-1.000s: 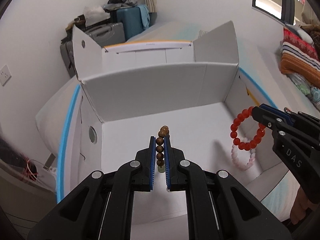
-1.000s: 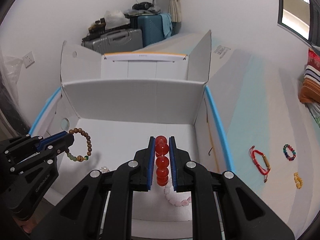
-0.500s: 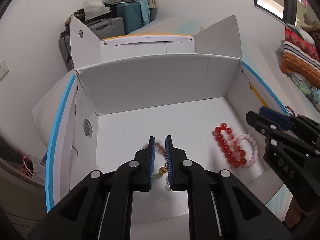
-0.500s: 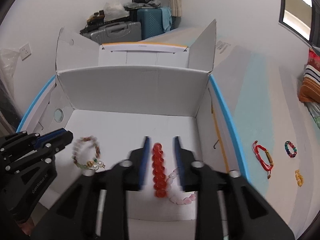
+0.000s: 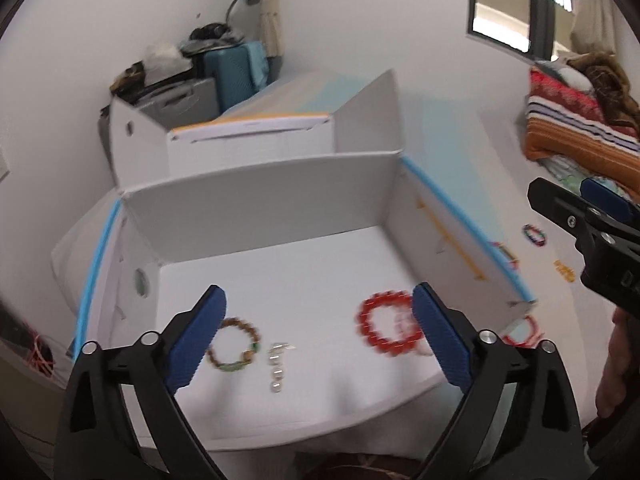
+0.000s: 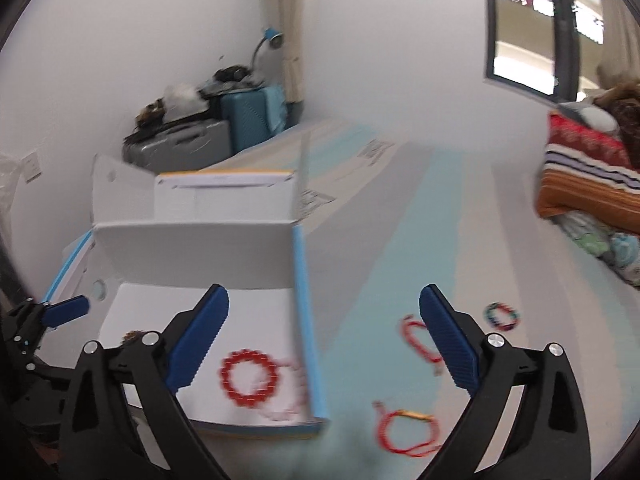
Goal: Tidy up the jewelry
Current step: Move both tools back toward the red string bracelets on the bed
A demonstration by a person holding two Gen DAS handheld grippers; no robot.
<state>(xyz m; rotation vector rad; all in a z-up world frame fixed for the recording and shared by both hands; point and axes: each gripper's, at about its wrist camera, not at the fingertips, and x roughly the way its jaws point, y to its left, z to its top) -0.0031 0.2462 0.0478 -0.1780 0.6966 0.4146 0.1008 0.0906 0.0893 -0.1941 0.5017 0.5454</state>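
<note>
Box (image 5: 256, 216) matt white cardboard; red bracelet (image 5: 386, 328) glossy beads; brown bracelet (image 5: 234, 346) wood-like beads; pads (image 5: 198, 340) ribbed blue, gripper arms black plastic

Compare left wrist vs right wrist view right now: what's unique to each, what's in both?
Left wrist only: the silver clasp pieces on the box floor, and the brown bead bracelet seen whole.
Right wrist only: a red cord bracelet on the surface near the box's front corner.
Both: the white box, red bead bracelet inside it, multicolor bracelet outside, and both grippers open, left gripper, right gripper.
</note>
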